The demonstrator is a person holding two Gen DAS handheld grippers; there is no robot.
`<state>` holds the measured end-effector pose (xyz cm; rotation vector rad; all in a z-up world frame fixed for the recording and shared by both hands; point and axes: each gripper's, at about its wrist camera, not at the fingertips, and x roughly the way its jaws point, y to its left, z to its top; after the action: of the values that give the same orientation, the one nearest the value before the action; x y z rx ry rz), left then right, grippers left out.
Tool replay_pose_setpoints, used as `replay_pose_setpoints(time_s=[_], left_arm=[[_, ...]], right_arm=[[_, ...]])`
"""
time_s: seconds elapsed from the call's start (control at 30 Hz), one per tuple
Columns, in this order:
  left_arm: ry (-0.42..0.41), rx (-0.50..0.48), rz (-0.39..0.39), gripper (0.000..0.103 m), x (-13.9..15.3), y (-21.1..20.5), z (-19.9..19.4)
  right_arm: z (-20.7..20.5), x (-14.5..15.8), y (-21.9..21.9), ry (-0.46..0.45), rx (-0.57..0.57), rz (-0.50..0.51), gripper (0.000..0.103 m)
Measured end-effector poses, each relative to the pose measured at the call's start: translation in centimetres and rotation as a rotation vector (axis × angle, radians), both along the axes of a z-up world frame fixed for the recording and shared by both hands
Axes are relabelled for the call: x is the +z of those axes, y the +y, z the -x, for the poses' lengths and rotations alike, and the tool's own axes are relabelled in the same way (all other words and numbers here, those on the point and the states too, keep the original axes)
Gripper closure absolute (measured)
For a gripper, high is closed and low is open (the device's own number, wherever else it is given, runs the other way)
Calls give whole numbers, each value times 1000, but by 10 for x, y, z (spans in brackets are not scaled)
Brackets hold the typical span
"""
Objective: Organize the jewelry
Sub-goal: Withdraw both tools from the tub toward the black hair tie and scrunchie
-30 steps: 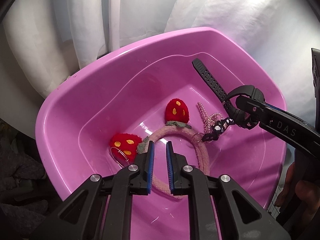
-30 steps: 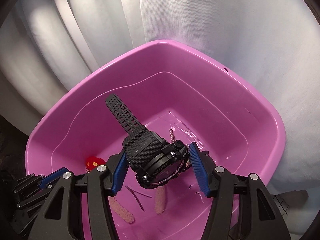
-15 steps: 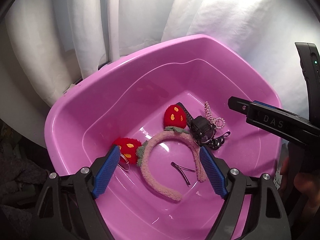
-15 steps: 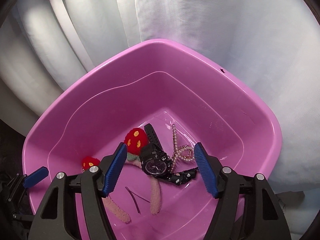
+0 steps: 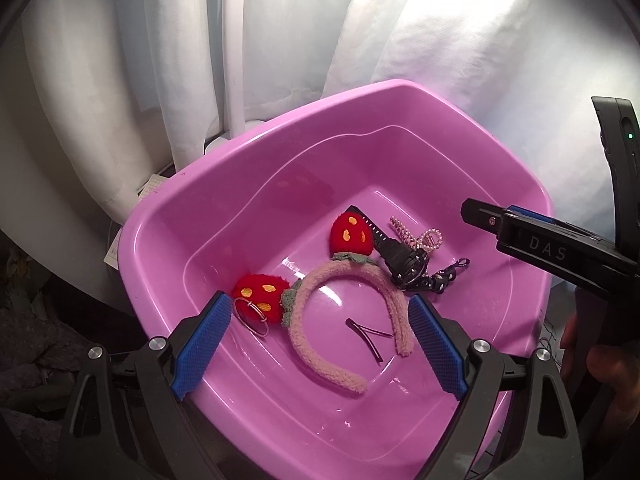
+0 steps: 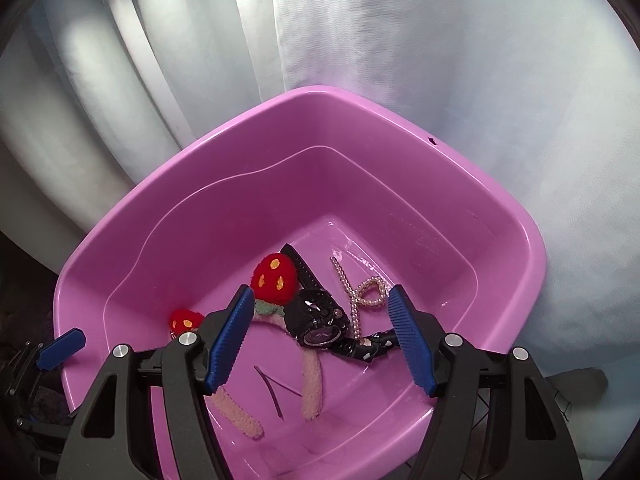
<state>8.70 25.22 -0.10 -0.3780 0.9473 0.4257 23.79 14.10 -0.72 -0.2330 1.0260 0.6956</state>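
Left wrist view: the left gripper (image 5: 318, 344) hangs over the near rim of a pink plastic basin (image 5: 256, 148), jaws spread wide and holding nothing, blue pads at either side of the contents. On the basin floor lies a fuzzy pink headband (image 5: 320, 350), arched with its open end toward the near side, bearing two red strawberry ornaments: one at the left (image 5: 260, 294), one at the far centre (image 5: 351, 236). A metal key ring (image 5: 251, 316) rests against the left strawberry. A dark bobby pin (image 5: 366, 338) lies inside the headband's arch. A black wristwatch (image 5: 400, 258) sits just right of the far strawberry, its strap running behind it; a pearl hair clip (image 5: 418, 236) lies just beyond the watch, touching or nearly so. The right gripper (image 5: 560, 248) enters from the right above the basin's right rim; from this side its jaw spacing cannot be told. White curtains (image 5: 280, 40) hang behind the basin. Right wrist view: the right gripper (image 6: 322, 340) is held above the near part of the basin (image 6: 500, 208), jaws wide apart and empty. Between its pads appear the wristwatch (image 6: 316, 318), face up, the far strawberry (image 6: 276, 278) just left of it, and the pearl hair clip (image 6: 366, 292) just right. The headband's (image 6: 310, 380) ends point toward the near rim, the bobby pin (image 6: 274, 392) between them. One blue pad of the left gripper (image 6: 60, 348) shows at the near left.
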Motion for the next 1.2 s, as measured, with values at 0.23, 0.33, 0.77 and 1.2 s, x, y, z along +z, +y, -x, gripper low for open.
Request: replay_pose_setpoints(time_s=[0.23,0.33,0.77,1.2], left_arm=[[-10,-12,-17,13,7,-3,8],[-16,-19,-35,13,10,-5,12],[-89,-82,-77,7,19,-25,28],[-236,-316,-178,7,49,-137,36]], right_arm=[[10,10,-8,-20,-11,-11,37],[16,15,-15,-27,-21,-26,37],[69,37,-88,-81,-154,-165,37],[151,21,-259,-154,-413,-137,34]])
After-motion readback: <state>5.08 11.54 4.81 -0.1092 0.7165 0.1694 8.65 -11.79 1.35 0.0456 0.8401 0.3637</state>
